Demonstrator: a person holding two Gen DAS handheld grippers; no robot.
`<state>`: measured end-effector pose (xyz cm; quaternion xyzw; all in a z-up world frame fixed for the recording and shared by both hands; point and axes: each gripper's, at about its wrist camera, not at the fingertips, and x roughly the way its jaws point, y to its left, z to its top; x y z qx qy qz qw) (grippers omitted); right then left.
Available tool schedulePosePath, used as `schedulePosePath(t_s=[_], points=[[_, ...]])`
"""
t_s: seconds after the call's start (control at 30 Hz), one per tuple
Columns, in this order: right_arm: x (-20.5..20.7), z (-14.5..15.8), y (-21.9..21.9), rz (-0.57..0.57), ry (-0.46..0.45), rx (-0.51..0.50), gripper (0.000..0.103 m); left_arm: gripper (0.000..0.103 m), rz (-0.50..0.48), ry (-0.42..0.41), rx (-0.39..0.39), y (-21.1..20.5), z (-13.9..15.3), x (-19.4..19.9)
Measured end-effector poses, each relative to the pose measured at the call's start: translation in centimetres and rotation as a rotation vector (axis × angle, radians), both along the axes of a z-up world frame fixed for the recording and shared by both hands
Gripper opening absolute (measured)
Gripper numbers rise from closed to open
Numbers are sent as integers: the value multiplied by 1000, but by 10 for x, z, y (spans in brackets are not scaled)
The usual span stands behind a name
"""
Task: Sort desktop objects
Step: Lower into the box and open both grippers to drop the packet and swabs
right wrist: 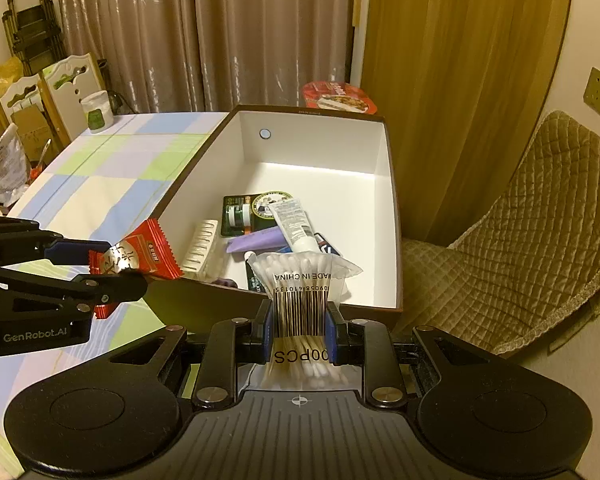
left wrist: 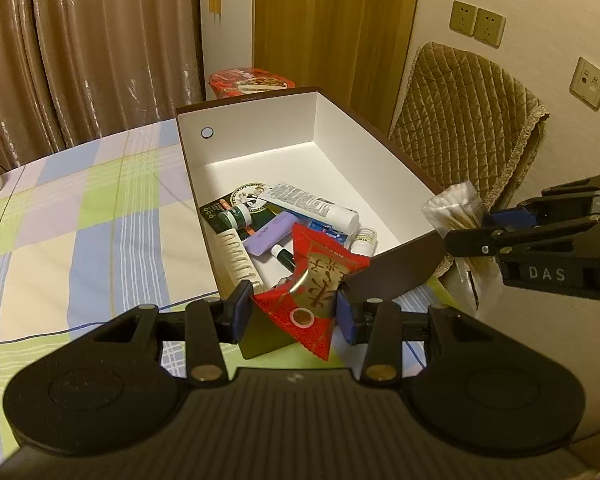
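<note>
Checked cloth: the pastel tablecloth point(left wrist: 80, 216) covered the table on the left, and a white jar point(right wrist: 97, 112) with a green label stood at its far edge, near the curtains.
Left gripper: there it was, the left gripper point(left wrist: 292, 308), clamped on a red snack packet point(left wrist: 320, 292), both blue pads pressing the wrapper's sides!
Snack packet: it hung at the box's near rim, its top over the inside, its lower tip outside, above the cloth.
Box: the brown box point(left wrist: 400, 268) with white inner walls sat open on the table, well filled at its near end.
Inside: a white comb point(right wrist: 199, 250), a green blister card point(right wrist: 240, 212), a purple tube point(right wrist: 256, 240) and a white tube point(right wrist: 296, 224) lay heaped together, touching and overlapping.
Right gripper: the right gripper point(right wrist: 300, 328) squeezed tight on a bag of cotton swabs point(right wrist: 300, 304), pinched at the barcode.
Cotton swabs: held above the box's near edge, the fanned top over the inside.
Far right: a quilted tan chair point(right wrist: 540, 216) stood just beside the box.
</note>
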<state>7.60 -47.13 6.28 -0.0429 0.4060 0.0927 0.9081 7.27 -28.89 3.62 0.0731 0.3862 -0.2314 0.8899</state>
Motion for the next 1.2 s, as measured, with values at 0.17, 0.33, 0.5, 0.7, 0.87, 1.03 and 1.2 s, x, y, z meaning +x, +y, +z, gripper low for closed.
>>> schedulePosePath(t_s=[0.17,0.33,0.5,0.7,0.87,1.03,1.2], points=[[5,2,1,0,-5,-5,24,38,8,-2,-10,1,2,3],[17,3,-1,-4,-9,-4,24,38,20,-5,-17,1,4,12],[34,2,-1,0,-10,-6,24,38,37,0,-22,1,3,28],[58,-4,0,11,1,7,24,38,56,19,-22,1,-3,49],[77,-11,-1,13,16,20,24,38,63,30,-15,-3,-7,64],[89,-21,-2,14,44,26,24,38,59,40,-12,-9,-11,76],[97,-31,-5,10,66,27,24,41,54,50,-4,-15,-16,88]])
